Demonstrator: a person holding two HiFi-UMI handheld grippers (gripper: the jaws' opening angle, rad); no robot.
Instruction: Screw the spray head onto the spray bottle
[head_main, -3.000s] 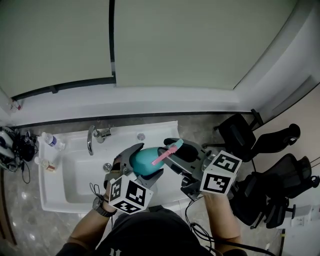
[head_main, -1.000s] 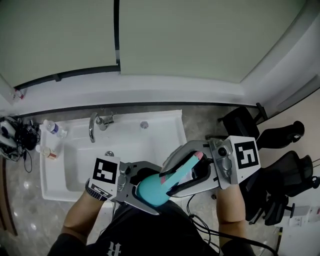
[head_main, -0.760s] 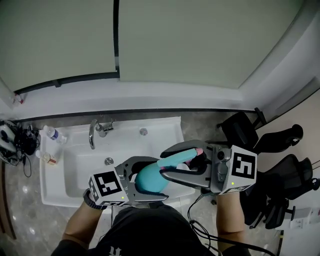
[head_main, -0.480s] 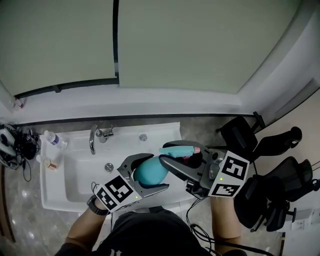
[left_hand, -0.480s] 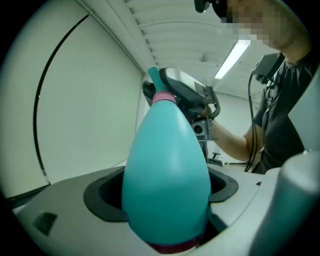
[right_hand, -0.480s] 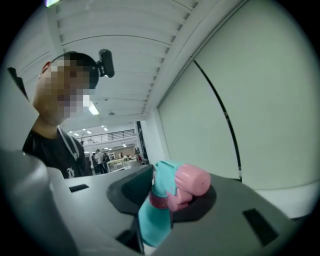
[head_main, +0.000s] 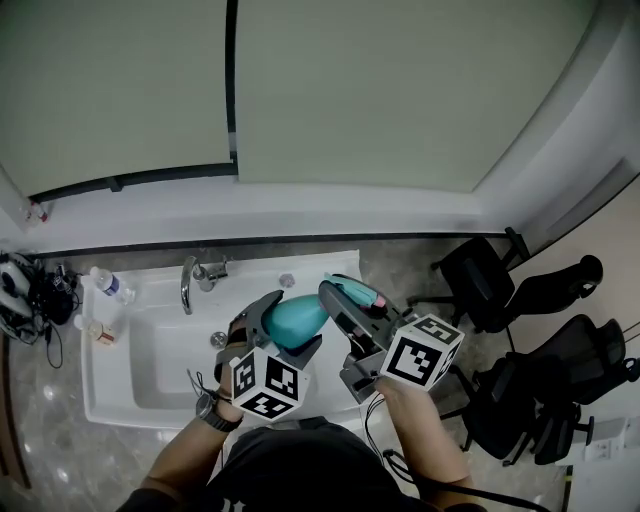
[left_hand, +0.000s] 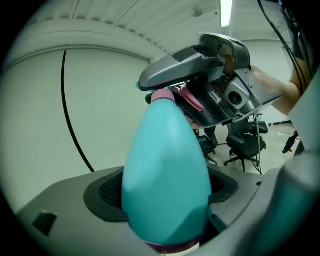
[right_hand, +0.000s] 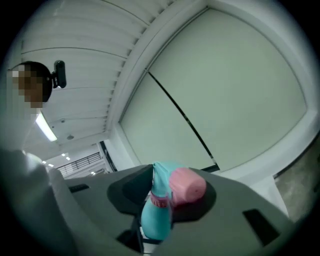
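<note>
**Bottle in the left gripper, spray head in the right, met at the neck above the sink**

Nearest to me are the person's two bare forearms, the left one (head_main: 185, 465) with a dark watch at the wrist. Each ends in a grey hand-held tool topped by a white cube with black square markers (head_main: 265, 385).

The left gripper (head_main: 292, 322) is clamped on the belly of a teal, egg-shaped plastic spray bottle (left_hand: 167, 180). Its dark ribbed pads (left_hand: 107, 192) press in from both sides. The bottle stands nearly upright in that grip, with a pink band at its base and its narrow end pointing away from the tool.

The right gripper (right_hand: 165, 189) comes in from the other side and is closed on the teal plastic spray head (right_hand: 159, 176). The head's round pink nozzle (right_hand: 187, 185) pokes out between the two jaws. The head sits right at the bottle's neck, where a pink collar (left_hand: 162, 96) shows. I can't tell how far it is threaded on.

From above, the pair hangs over the front right part of a white rectangular ceramic sink (head_main: 120, 395), clear of its rim. At the sink's back edge stands a curved chrome tap (head_main: 188, 280). To the left, on the grey stone counter (head_main: 40, 430), there is a small clear bottle with a blue cap (head_main: 105, 283), and beside it a tangle of black cables (head_main: 25, 295). Off to the right stand several black office chairs (head_main: 480, 285). Behind everything rises a pale green panelled wall (head_main: 400, 90), split by a thin dark seam.
</note>
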